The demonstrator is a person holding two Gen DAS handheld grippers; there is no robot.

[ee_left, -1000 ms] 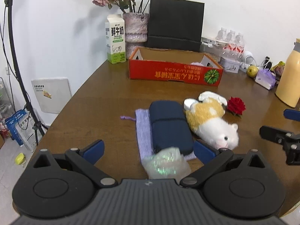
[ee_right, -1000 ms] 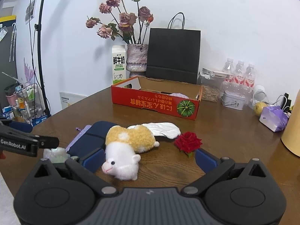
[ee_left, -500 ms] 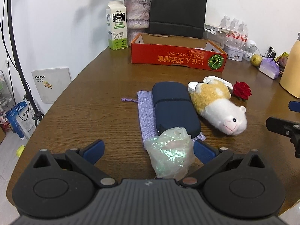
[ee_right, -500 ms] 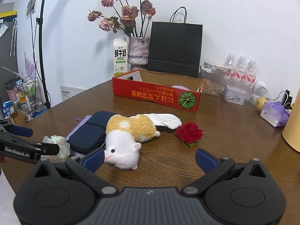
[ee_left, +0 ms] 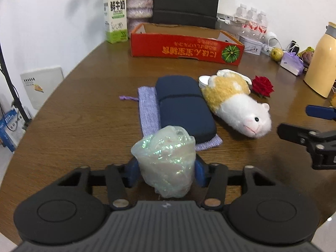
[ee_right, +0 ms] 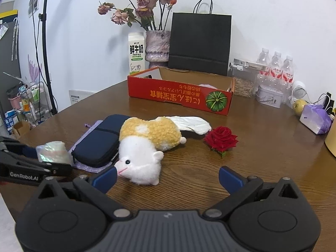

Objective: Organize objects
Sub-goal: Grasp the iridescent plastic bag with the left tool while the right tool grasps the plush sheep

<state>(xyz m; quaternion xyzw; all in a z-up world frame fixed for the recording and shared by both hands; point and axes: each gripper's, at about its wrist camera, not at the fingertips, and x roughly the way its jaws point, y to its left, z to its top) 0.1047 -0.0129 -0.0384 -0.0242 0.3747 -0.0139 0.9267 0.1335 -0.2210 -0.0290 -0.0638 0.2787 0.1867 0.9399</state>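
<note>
A crumpled iridescent plastic bag (ee_left: pixel 166 159) sits on the brown table (ee_left: pixel 88 113) between the fingers of my left gripper (ee_left: pixel 166 169). Its jaws are closing, and both blue pads touch the bag's sides. Just beyond lie a navy pouch (ee_left: pixel 182 105) on a lilac knit bag (ee_left: pixel 148 109), a yellow-and-white plush hamster (ee_right: pixel 147 140) and a red rose (ee_right: pixel 221 138). My right gripper (ee_right: pixel 168 178) stands open low over the table, its left fingertip beside the plush's snout, nothing between its fingers. A red cardboard box (ee_right: pixel 178 96) stands open further back.
Behind the box stand a milk carton (ee_right: pixel 136 53), a vase of dried roses (ee_right: pixel 157 46) and a black paper bag (ee_right: pixel 199 44). At the back right are water bottles (ee_right: pixel 275 67), a tin (ee_right: pixel 268 95), an apple (ee_left: pixel 276 53) and a yellow flask (ee_left: pixel 322 61). The table edge curves away on the left.
The left jaws have come in from wide open onto the iridescent bag. Both grippers have sunk slightly toward the table, the left tilting further down.
</note>
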